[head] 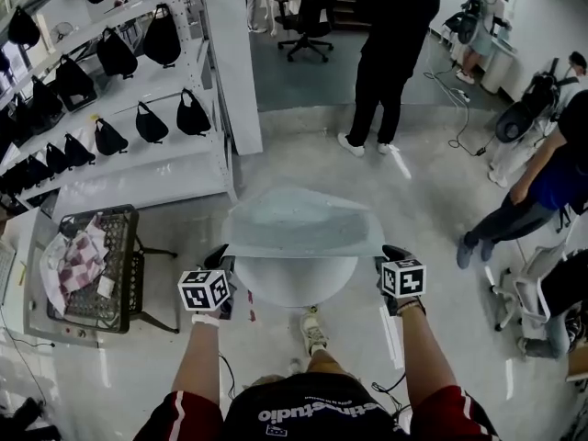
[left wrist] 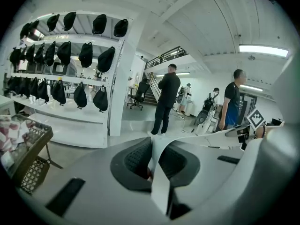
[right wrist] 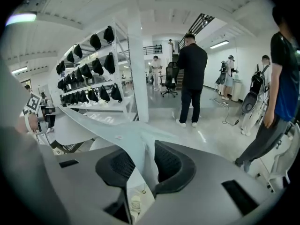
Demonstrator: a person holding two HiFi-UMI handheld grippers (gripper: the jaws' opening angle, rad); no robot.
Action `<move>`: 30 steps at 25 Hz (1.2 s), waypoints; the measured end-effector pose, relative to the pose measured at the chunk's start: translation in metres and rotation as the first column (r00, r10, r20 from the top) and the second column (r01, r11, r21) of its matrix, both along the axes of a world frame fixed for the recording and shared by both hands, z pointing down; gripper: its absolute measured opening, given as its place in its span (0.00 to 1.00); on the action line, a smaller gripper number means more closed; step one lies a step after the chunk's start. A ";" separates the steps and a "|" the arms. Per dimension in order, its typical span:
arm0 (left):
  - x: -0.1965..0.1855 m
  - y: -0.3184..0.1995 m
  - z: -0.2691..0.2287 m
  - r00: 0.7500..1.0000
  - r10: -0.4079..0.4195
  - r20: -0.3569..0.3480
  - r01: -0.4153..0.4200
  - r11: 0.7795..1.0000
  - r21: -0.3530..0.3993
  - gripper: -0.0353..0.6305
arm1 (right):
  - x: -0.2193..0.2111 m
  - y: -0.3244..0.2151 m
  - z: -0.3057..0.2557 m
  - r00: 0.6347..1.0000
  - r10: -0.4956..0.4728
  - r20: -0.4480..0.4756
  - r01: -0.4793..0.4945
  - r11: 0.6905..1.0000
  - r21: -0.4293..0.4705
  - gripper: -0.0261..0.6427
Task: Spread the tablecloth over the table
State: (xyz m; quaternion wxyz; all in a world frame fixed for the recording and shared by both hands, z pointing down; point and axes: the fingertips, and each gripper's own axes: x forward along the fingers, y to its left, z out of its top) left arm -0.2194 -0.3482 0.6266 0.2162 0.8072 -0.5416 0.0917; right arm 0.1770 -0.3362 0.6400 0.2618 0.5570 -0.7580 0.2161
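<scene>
Shiny grey floor [head: 432,200], bag shelves [head: 138,175] left, people [head: 390,53] far. A small round table [head: 294,288] stands near. A pale cloth [head: 303,220] hangs level just above it, long axis left to right. The left gripper [head: 219,259] clamps its left corner; the right gripper [head: 390,257] has jaws apart around the right corner.

- Two hand-held grippers, near: left gripper [head: 223,257] and right gripper [head: 388,255], each carrying one marker cube [head: 204,289].
- One tablecloth [head: 303,223].
- One round table [head: 294,288].
- One wire basket [head: 124,246], left.
- One shelving unit [head: 138,90], far left, bearing more than ten black bags [head: 152,122]; the exact number cannot be counted.
- One office chair [head: 308,16], far.
- Three bystanders: person in black [head: 390,44], far; person in blue top [head: 542,182], right; person by the desk [head: 480,30], far right.
</scene>
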 end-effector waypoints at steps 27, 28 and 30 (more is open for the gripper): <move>-0.031 0.112 0.026 0.999 0.046 -0.014 -0.047 0.993 -0.106 0.21 | -0.005 0.079 0.059 1.000 0.017 -0.015 -0.019 0.988 -0.150 0.18; -0.035 0.113 0.024 0.999 0.040 -0.016 -0.042 0.994 -0.098 0.21 | -0.011 0.084 0.064 1.000 -0.008 -0.030 0.003 0.986 -0.166 0.20; -0.038 0.112 0.020 0.999 0.034 -0.021 -0.036 0.996 -0.083 0.21 | -0.018 0.094 0.075 0.996 -0.050 -0.067 0.036 0.979 -0.202 0.23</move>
